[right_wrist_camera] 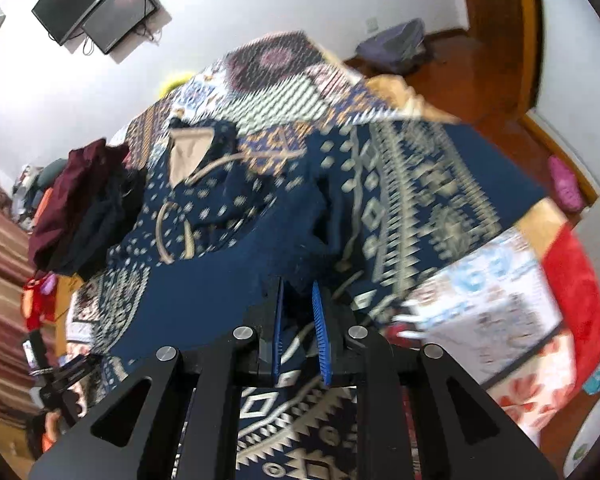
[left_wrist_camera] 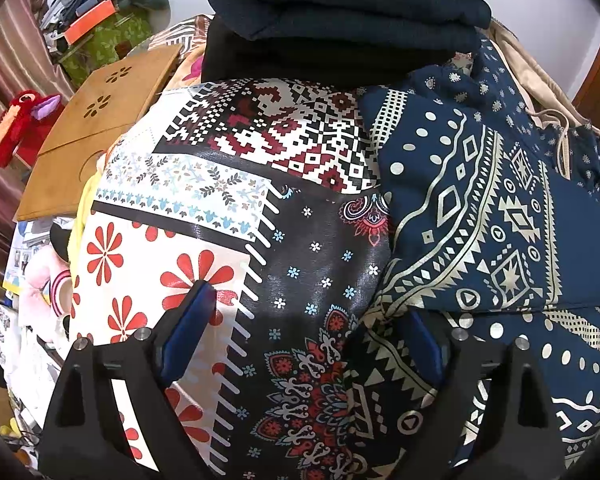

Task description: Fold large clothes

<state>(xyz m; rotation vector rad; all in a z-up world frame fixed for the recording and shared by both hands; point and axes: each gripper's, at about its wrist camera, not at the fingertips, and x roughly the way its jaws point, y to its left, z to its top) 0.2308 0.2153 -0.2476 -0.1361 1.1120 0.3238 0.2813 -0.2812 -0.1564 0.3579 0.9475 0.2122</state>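
Hovering over the patchwork bedspread (left_wrist_camera: 220,208), the left gripper (left_wrist_camera: 304,320) stands wide apart and empty, the navy patterned hoodie (left_wrist_camera: 492,208) at three o'clock and folded clothes (left_wrist_camera: 340,20) stacked at twelve; from the right wrist, the right gripper (right_wrist_camera: 300,312) pinches the hoodie's blue cloth

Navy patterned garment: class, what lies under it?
The navy patterned garment lies on a patchwork bedspread, visible beside it. Anything beneath its folds is covered.
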